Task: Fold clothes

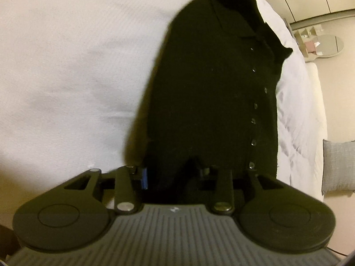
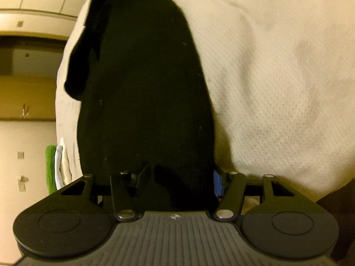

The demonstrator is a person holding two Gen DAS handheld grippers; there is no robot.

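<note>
White bedding spreads behind a black buttoned shirt (image 1: pixel 210 88) that runs lengthwise straight ahead from both grippers. Left gripper (image 1: pixel 175 173) and right gripper (image 2: pixel 177 177) each pinch its near edge, the collar at the far end; neither is nearer.

White textured bed cover (image 1: pixel 66 66) fills most of both views. Right of bed: rumpled white duvet (image 1: pixel 295 102), grey cushion (image 1: pixel 338 166), round white table (image 1: pixel 330 46). Left of bed: beige wall panels (image 2: pixel 28 93), folded green towel (image 2: pixel 50 168). Warm light.
</note>
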